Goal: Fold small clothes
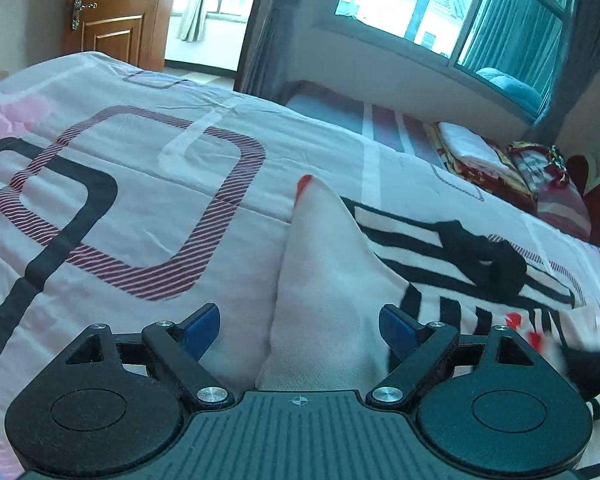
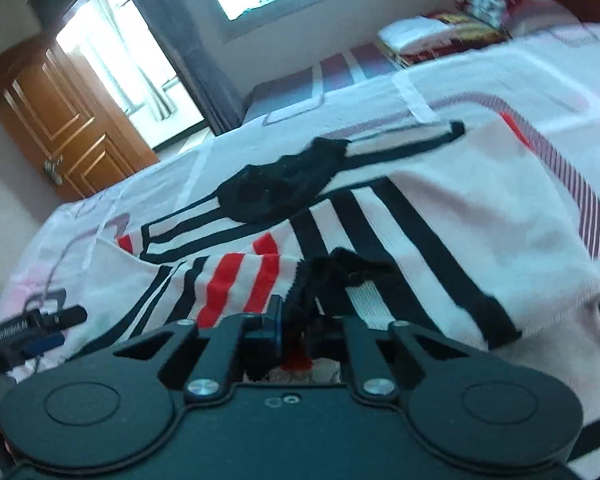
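Observation:
A white garment [image 1: 324,272] with black and red stripes lies on the bed. In the left wrist view a raised white fold of it, red at its tip, stands between the fingers of my left gripper [image 1: 300,322]. That gripper is open, its blue pads [image 1: 204,326] wide apart and clear of the cloth. In the right wrist view the garment [image 2: 420,208] spreads ahead, with a black collar patch [image 2: 276,188] on it. My right gripper [image 2: 296,320] is shut on a bunched black edge [image 2: 340,268] of the garment. The left gripper [image 2: 32,324] shows at the left edge of that view.
The bed is covered by a pink-and-white sheet [image 1: 140,200] with dark and striped square outlines. Folded blankets and pillows [image 1: 480,160] are stacked at its far end. Beyond stand a wooden door [image 1: 112,8], a window [image 1: 440,4] and grey curtains.

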